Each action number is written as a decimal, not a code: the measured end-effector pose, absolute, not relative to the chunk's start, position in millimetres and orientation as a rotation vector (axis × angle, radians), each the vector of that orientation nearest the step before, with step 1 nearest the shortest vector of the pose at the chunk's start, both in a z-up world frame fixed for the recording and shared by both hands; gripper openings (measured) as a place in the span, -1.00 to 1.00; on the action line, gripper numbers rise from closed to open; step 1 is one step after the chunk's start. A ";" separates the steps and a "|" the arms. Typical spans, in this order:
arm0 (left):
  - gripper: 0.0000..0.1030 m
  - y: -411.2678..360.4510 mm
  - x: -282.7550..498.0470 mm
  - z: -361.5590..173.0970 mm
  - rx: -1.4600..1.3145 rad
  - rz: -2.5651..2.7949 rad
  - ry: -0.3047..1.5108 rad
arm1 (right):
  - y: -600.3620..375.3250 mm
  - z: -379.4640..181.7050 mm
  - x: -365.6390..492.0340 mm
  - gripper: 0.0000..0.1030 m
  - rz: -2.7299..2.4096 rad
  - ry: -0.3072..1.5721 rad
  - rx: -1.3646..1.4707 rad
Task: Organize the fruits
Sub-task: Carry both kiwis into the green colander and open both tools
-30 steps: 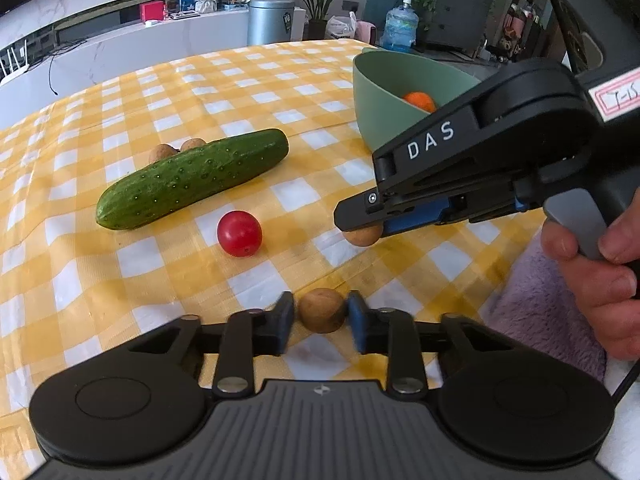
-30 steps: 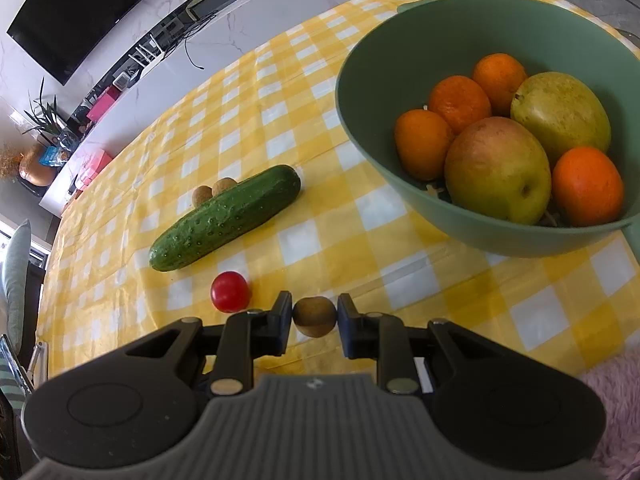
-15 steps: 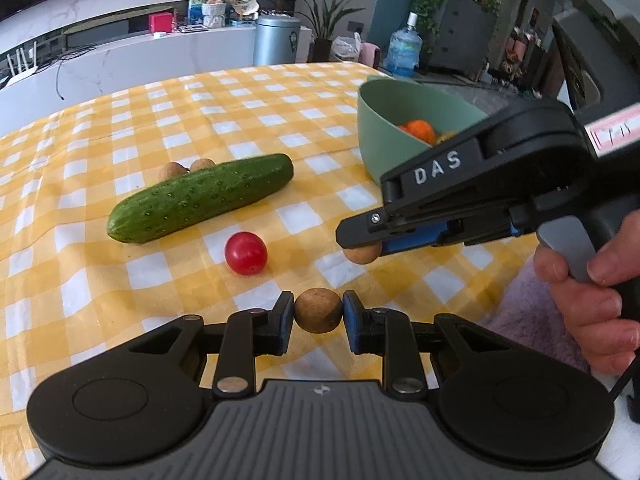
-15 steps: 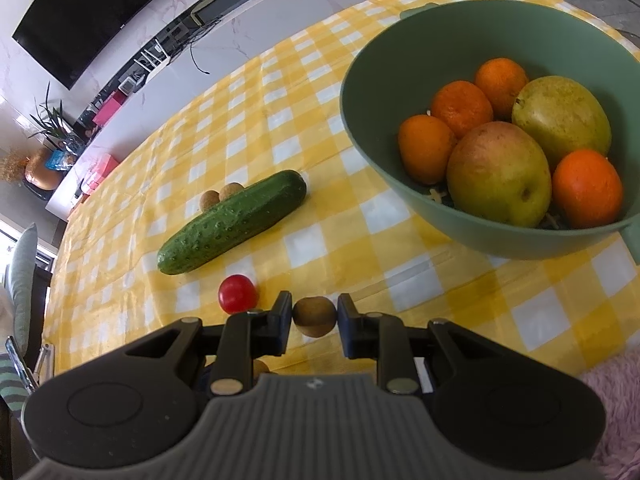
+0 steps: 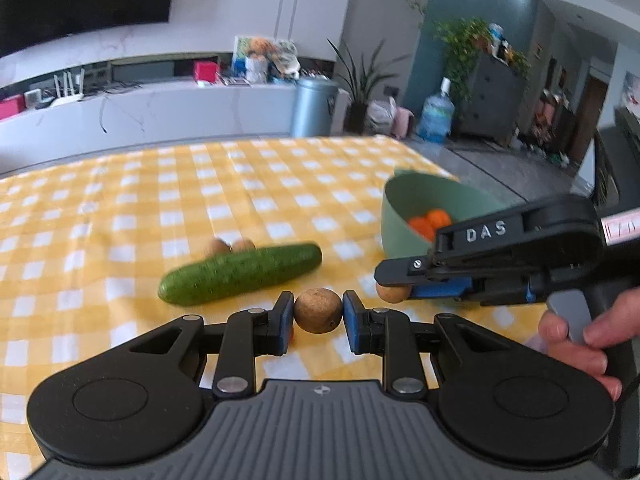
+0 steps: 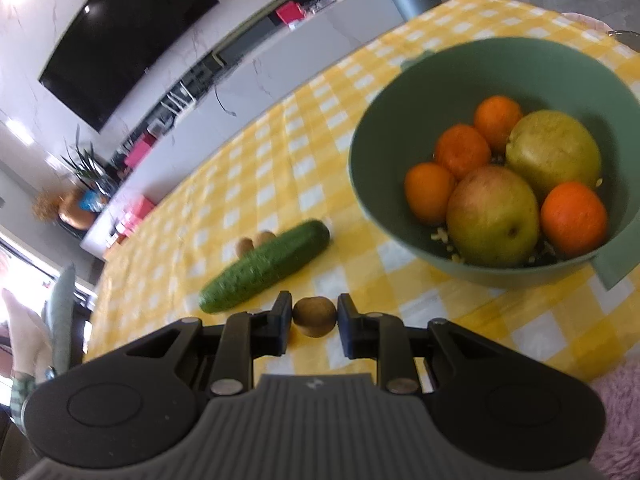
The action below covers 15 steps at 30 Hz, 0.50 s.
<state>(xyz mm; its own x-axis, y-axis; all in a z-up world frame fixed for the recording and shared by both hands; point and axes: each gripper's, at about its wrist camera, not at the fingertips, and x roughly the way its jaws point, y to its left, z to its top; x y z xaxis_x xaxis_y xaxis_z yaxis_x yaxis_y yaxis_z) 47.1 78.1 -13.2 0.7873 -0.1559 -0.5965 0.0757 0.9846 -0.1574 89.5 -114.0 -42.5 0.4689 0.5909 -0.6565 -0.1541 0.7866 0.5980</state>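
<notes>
A yellow-and-white checked tabletop [image 6: 400,260] carries a round green bowl [image 6: 400,92] of oranges and pears, evidently the collecting place. Beside it a small brown round fruit [image 5: 318,310] is clamped in the left gripper [image 5: 318,316], another [image 6: 314,316] in the right gripper [image 6: 314,318], both seemingly held clear for dropping in.

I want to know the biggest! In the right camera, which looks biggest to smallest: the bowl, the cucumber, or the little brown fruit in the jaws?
1. Bowl
2. Cucumber
3. Brown fruit, smallest though nearest the camera.
</notes>
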 end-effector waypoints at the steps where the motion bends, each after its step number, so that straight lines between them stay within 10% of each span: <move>1: -0.43 76.6 47.1 -9.6 -0.136 -0.115 0.641 | -116.8 -39.9 89.1 -0.60 0.486 0.971 0.512; 15: -0.43 39.9 51.3 23.0 -0.215 -0.122 0.513 | -183.1 -20.8 85.7 -0.60 0.470 0.832 0.749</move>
<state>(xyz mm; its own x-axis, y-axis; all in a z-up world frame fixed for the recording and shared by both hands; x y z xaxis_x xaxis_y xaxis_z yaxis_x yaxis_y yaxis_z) 51.3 39.9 23.0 0.8646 -0.1697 -0.4730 0.0622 0.9702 -0.2344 85.7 -183.1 -20.8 0.5966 0.6378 -0.4872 -0.0874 0.6551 0.7505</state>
